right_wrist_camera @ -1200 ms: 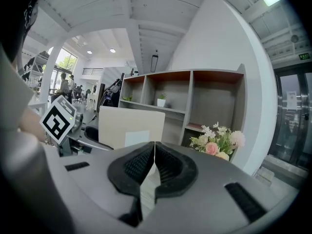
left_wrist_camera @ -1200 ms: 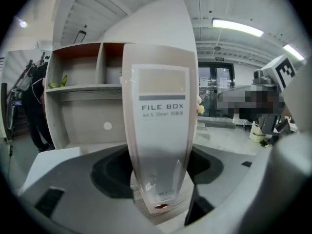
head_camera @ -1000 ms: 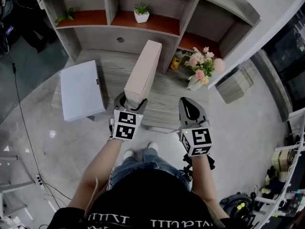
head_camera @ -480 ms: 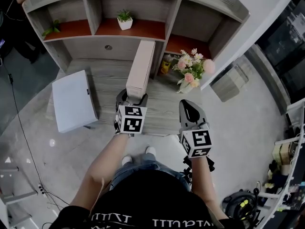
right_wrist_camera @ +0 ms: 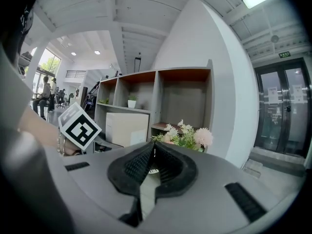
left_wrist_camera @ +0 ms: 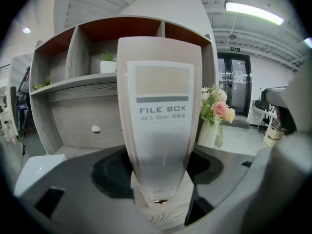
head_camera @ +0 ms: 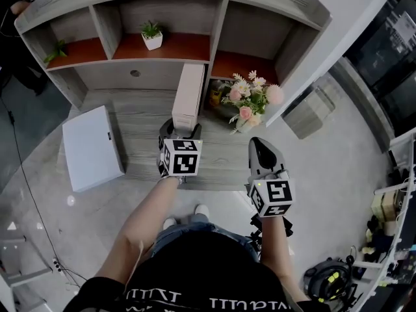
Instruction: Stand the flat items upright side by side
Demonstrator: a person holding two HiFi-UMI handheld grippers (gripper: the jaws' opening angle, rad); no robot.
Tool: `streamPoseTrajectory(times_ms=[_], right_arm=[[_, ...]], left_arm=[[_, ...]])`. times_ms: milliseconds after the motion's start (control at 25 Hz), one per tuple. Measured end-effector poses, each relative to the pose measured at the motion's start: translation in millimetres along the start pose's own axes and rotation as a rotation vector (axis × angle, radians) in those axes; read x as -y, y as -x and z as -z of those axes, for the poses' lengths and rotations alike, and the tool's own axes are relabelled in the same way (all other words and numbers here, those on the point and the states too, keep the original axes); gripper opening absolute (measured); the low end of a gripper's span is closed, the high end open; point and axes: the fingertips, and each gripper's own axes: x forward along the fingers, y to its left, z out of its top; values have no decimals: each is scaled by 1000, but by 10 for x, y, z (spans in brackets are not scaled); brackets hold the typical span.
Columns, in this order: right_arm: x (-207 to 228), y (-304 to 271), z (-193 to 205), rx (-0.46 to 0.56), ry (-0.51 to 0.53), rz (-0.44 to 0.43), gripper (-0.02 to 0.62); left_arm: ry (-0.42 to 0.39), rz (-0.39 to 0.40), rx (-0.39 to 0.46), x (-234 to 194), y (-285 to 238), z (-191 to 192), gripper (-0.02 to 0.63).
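Head view: L gripper [head_camera: 180,127] is clamped on the near end of the file box [head_camera: 189,95]. The box is up on its long edge, running straight back across the desk [head_camera: 140,106], far end at the shelf [head_camera: 214,18] divider. White box [head_camera: 91,147] lies flat to the left, well apart, near corner seemingly past the desk's front edge. Bare wood between the two, plenty of room. On the right it's tighter: flowers [head_camera: 250,103] sit near the file box. R gripper [head_camera: 259,145] hangs off the front edge, over the floor.

L gripper view: jaws about half open, pads on both sides of the file box [left_wrist_camera: 161,121], spine facing the cam, bottom edge down at the desk; can't tell if it touches. White box corner [left_wrist_camera: 36,172] low left, flowers [left_wrist_camera: 214,112] right.

R gripper view: R gripper [right_wrist_camera: 151,167] jaws together, nothing held. File box [right_wrist_camera: 127,128] stands upright ahead, flowers [right_wrist_camera: 187,136] beside it.
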Motion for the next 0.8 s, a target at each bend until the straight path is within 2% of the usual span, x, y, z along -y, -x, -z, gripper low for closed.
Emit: streamPoseTrajectory(times_ms=[400, 800], right_arm=[[313, -146, 33, -7, -12, 22, 15], [324, -226, 34, -15, -9, 5, 16]], left_arm=[[18, -25, 2, -23, -379, -188, 310], [41, -17, -11, 45, -479, -230, 311]])
